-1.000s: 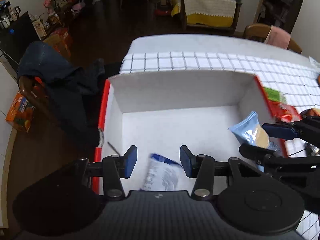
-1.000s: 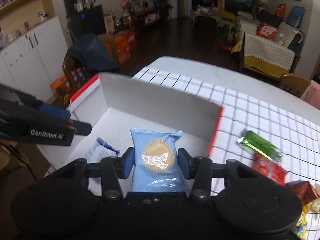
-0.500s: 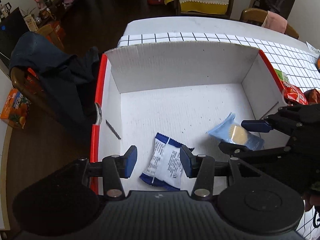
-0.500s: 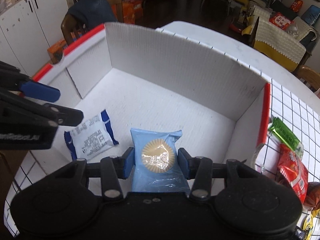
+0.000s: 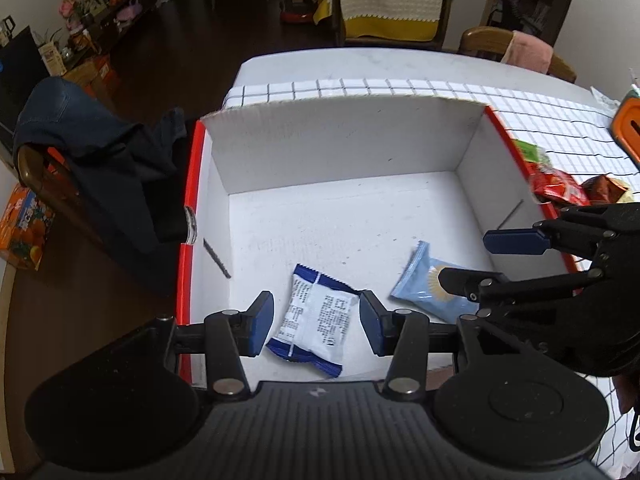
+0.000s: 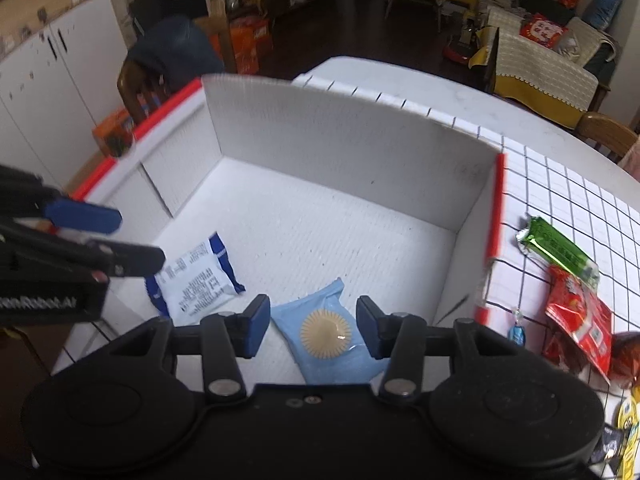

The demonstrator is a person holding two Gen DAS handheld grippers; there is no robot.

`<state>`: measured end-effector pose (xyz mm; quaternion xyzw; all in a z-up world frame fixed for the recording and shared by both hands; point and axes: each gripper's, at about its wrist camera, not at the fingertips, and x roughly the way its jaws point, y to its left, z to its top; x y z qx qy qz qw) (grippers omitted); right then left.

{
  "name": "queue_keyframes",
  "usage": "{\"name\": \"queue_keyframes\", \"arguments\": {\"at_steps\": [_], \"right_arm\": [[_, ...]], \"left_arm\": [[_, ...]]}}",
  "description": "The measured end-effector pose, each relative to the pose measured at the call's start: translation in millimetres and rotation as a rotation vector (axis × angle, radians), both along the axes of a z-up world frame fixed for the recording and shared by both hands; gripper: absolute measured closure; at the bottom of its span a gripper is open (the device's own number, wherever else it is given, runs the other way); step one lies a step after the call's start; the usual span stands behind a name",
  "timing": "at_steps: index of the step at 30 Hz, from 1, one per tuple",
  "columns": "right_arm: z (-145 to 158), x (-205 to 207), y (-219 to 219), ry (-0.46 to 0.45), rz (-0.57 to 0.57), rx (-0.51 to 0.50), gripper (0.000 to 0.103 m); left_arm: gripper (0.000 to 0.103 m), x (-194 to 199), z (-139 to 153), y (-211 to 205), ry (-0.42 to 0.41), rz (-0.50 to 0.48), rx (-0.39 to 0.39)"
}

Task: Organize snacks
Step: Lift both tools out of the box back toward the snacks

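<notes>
Hovering over the white box (image 5: pixel 340 148), both grippers are held with jaws spread and nothing pinched. The white-and-blue packet (image 5: pixel 316 316) lies flat on the box floor between the left gripper (image 5: pixel 316 322) pads, untouched. The light blue packet (image 6: pixel 332 340) lies below the right gripper (image 6: pixel 312 326), at 3 o'clock from the first. Risk is judged: pads may snag a wrapper on withdrawal and drag it out. 3 or more snacks remain outside at 3 o'clock.

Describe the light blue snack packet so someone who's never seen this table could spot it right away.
Find the big white cardboard box with red edges on the checked tablecloth. Two packets lie inside; the light blue snack packet has a round golden sunburst window, unlike the white, dark-blue-ended packet beside it.
</notes>
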<state>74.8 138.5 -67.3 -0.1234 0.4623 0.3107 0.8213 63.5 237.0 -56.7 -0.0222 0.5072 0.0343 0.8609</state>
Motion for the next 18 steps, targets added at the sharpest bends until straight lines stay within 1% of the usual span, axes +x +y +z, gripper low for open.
{"name": "queue_keyframes", "arguments": {"at_steps": [7, 10, 14, 16, 18], "right_arm": [[28.3, -12.3, -26.2, -0.016, -0.061, 0.101, 0.048], [37.7, -18.4, -36.8, -0.031, -0.080, 0.128, 0.045], [49.6, -26.6, -53.0, -0.049, -0.110, 0.167, 0.039], [55.2, -30.9, -60.9, -0.058, -0.124, 0.185, 0.038], [59.8, -35.4, -68.6, -0.060, -0.137, 0.209, 0.032]], "left_arm": [[0.053, -9.8, 20.3, -13.6, -0.054, -0.033, -0.006], [0.051, -14.9, 29.0, -20.5, -0.080, -0.051, -0.004], [0.045, -20.2, 39.6, -29.8, -0.112, -0.070, 0.000], [0.044, -22.6, 44.3, -34.0, -0.123, -0.079, -0.005], [0.041, -25.5, 49.1, -39.6, -0.135, -0.092, -0.002]]}}
